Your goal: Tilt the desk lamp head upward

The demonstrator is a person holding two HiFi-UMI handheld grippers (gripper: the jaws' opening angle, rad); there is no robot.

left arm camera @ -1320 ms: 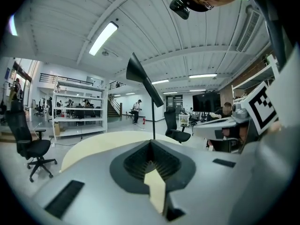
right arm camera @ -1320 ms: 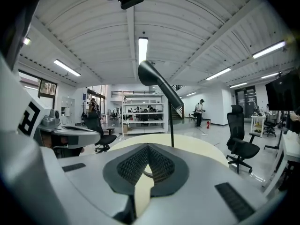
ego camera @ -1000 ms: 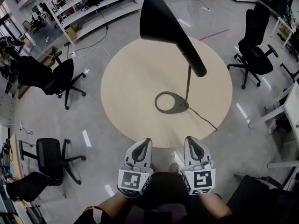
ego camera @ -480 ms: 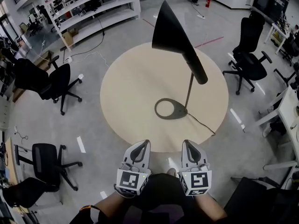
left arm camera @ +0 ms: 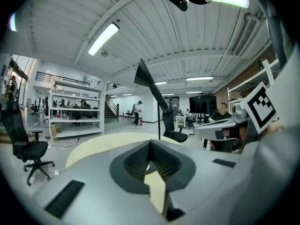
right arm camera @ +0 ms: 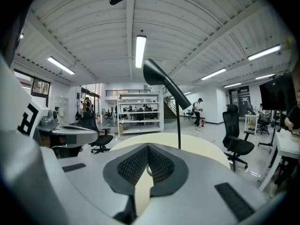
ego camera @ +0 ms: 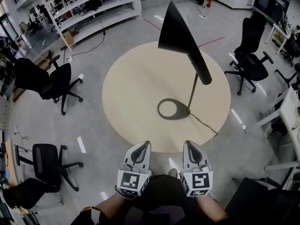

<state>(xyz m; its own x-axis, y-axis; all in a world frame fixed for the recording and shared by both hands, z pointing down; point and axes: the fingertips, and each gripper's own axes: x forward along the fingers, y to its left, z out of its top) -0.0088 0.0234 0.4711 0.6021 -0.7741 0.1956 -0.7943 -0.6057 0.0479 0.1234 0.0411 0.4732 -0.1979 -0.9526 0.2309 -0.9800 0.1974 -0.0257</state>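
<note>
A black desk lamp stands on the round beige table [ego camera: 131,93]. Its cone-shaped head [ego camera: 179,34] slants down to the left from a thin upright stem [ego camera: 192,90] on a ring base [ego camera: 173,109]. My left gripper [ego camera: 145,143] and right gripper [ego camera: 188,143] are side by side at the table's near edge, both shut and empty, well short of the lamp. In the left gripper view the lamp head [left arm camera: 144,78] rises beyond the left gripper [left arm camera: 150,143]. The right gripper view has the lamp head [right arm camera: 159,76] above the right gripper [right arm camera: 148,146].
The lamp's cable [ego camera: 206,123] runs off the table's right edge. Black office chairs stand at the left [ego camera: 49,81], lower left [ego camera: 47,161] and right [ego camera: 251,55]. White shelving [ego camera: 93,6] is at the back, a white desk [ego camera: 288,111] at the right.
The head view has shifted, so the lamp shows a little smaller and further right in the picture. Both grippers stay side by side at the table's near edge, shut.
</note>
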